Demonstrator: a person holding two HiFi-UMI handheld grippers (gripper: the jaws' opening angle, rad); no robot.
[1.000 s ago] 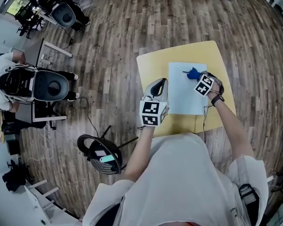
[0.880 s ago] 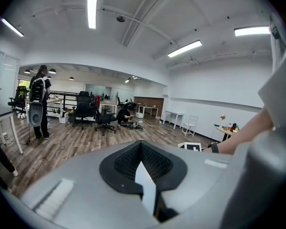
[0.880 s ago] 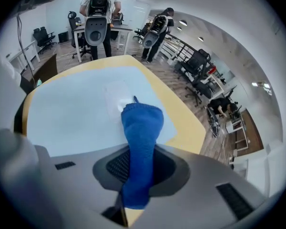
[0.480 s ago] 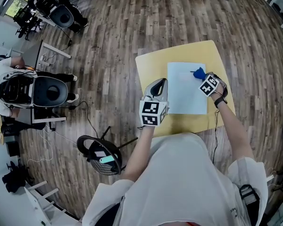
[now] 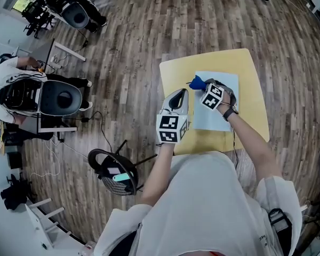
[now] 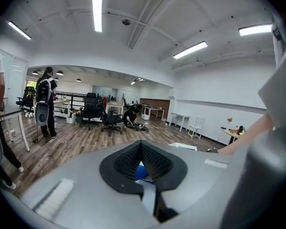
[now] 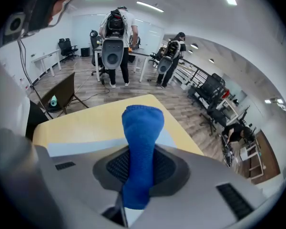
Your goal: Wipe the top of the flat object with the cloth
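Note:
A pale blue flat sheet [image 5: 224, 111] lies on the yellow table [image 5: 250, 63]. My right gripper [image 5: 201, 87] is shut on a blue cloth [image 5: 196, 82] and holds it at the sheet's far left corner. In the right gripper view the cloth [image 7: 142, 128] sticks up between the pads, over the sheet [image 7: 81, 146] and the table [image 7: 95, 120]. My left gripper [image 5: 177, 97] hovers at the table's left edge beside the sheet, jaws together with nothing in them. Through a slit between its pads in the left gripper view a bit of the blue cloth [image 6: 141, 172] shows.
A black stool [image 5: 115, 174] stands on the wood floor to the left of me. Further left sit a round black device [image 5: 58, 97] and a seated person [image 5: 8, 84]. Two people with backpacks [image 7: 117, 37] stand beyond the table.
My right gripper has carried the cloth leftward across the sheet, from its right side to its far left corner. The left gripper has stayed put.

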